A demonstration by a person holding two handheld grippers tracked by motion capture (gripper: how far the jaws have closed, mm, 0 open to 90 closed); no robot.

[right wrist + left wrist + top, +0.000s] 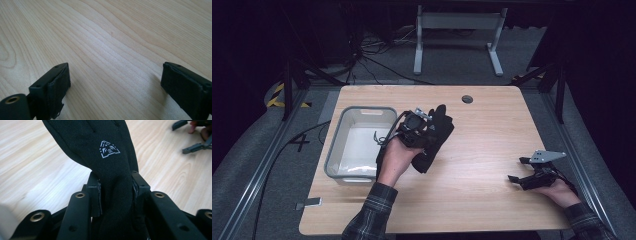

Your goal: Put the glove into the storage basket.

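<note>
A black glove [438, 131] with a small white emblem [109, 149] hangs above the middle of the wooden table [482, 125], just right of the bin. My left gripper [422, 131] is shut on it; in the left gripper view the pads [96, 197] squeeze the fabric [110, 170] from both sides. At the table's right edge my right gripper [517, 170] rests in a hand, open. Its jaws stand wide apart over bare wood [112, 50] with nothing between them. It also appears far off as the right gripper [192, 135] in the left gripper view.
A grey plastic bin [337, 145] stands on the left part of the table, close to my left hand. A round cable hole [467, 99] sits near the far edge. Table legs and cables lie on the floor beyond.
</note>
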